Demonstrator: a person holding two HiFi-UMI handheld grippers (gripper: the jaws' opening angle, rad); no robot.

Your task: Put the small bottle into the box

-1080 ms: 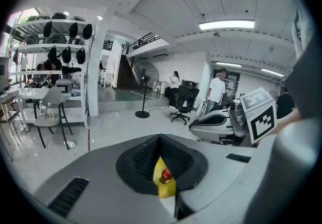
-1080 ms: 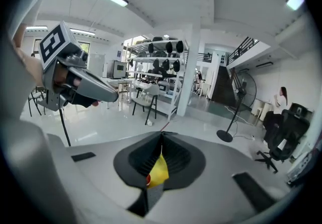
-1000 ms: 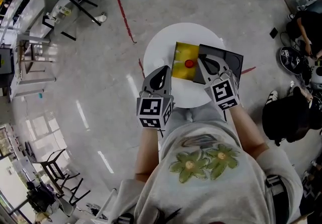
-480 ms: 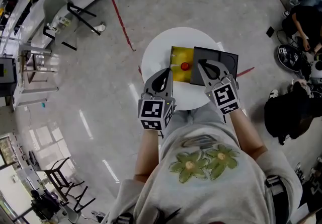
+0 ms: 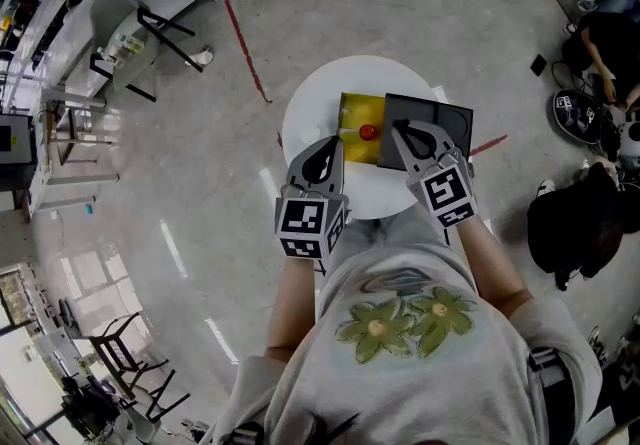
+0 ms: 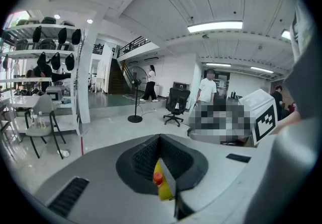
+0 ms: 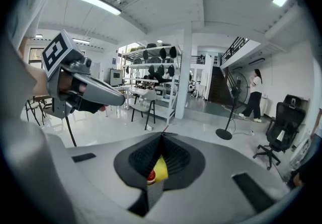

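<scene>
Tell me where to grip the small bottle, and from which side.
Grip the small bottle at its red cap, from above. It seems to stand upright, cap up, at the right edge of the yellow box; the dark lid crowds its right side.

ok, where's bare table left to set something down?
Bare: the white table's left crescent, between rim and yellow box, and the far arc behind it. Crowded: centre and right, where box, bottle and dark lid reach the rim. The left gripper and right gripper hang over the near edge.
</scene>
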